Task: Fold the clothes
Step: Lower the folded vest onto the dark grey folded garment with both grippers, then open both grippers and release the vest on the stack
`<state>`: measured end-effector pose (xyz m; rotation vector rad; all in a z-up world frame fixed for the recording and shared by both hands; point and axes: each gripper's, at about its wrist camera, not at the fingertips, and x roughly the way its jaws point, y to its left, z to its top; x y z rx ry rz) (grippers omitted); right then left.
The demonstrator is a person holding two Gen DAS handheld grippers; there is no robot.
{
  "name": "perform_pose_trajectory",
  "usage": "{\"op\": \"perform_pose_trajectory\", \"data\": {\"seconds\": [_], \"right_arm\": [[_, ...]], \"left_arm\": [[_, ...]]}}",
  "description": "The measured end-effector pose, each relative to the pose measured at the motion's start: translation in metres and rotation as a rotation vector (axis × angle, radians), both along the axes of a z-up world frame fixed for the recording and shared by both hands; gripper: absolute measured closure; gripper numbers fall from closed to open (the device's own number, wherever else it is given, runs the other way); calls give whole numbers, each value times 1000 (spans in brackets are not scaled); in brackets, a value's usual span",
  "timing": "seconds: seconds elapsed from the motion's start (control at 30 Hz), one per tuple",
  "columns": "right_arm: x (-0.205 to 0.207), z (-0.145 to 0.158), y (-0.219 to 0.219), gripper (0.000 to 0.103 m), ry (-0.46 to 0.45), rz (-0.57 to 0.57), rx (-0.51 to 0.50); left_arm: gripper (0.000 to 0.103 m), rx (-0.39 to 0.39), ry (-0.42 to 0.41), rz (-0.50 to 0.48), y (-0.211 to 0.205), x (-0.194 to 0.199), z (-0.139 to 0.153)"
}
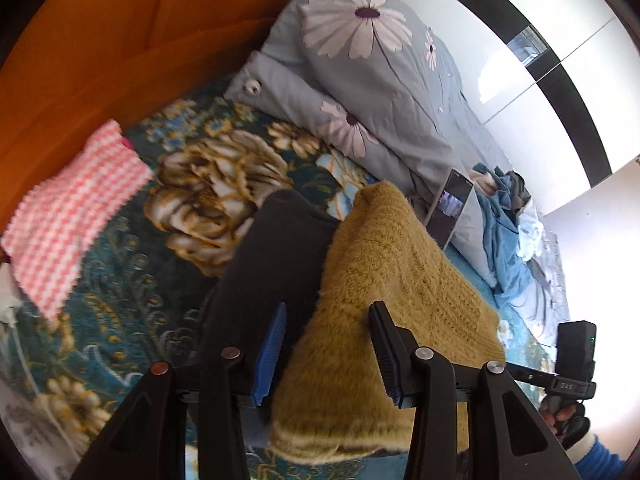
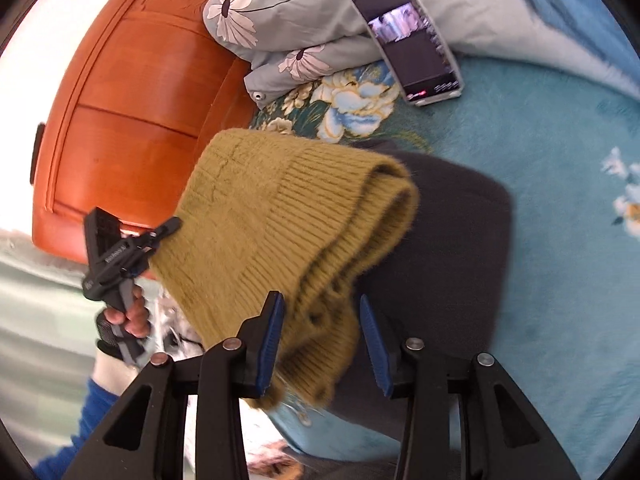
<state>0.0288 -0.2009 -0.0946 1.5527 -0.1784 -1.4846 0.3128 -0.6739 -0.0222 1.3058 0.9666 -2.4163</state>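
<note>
A folded mustard knit sweater (image 1: 384,288) lies over a dark garment (image 1: 280,256) on the floral bed. It also shows in the right wrist view (image 2: 288,220), over the dark garment (image 2: 452,240). My left gripper (image 1: 328,332) has its jaws wide apart around the sweater's near edge. My right gripper (image 2: 322,332) has its jaws apart too, with the sweater's folded end between them. The left gripper (image 2: 120,252) shows in the right wrist view at the sweater's left side. The right gripper's body (image 1: 572,364) shows at the right in the left wrist view.
A pink-and-white checked cloth (image 1: 76,208) lies left on the floral blanket (image 1: 132,320). A grey flowered quilt (image 1: 380,80) and a phone (image 2: 412,40) sit behind. Crumpled blue clothes (image 1: 504,220) lie at the right. An orange wooden headboard (image 2: 132,112) stands beyond.
</note>
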Motion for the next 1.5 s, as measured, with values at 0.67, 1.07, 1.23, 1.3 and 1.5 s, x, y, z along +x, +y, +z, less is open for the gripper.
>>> {"op": "perform_pose_trajectory", "data": {"seconds": [0.67,1.07,1.23,1.3,1.5], "right_arm": [[44,18,-54,61,316,299,-21],[50,-21,-36,55,214,238,-4],[57,-5,-32,55,287,262,12],[62,-1,-28,55,307,270,22],[85,-4,-16,55,317,287,60]], "left_arm": [[50,-280,-24,-37,75,12,-8],[48,-262,-17,40,77,23,-35],[47,-244,35,100,86,29,-17],[45,-231,55,130,92,35,-14],[45,-223,40,187,118,53,-23]]}}
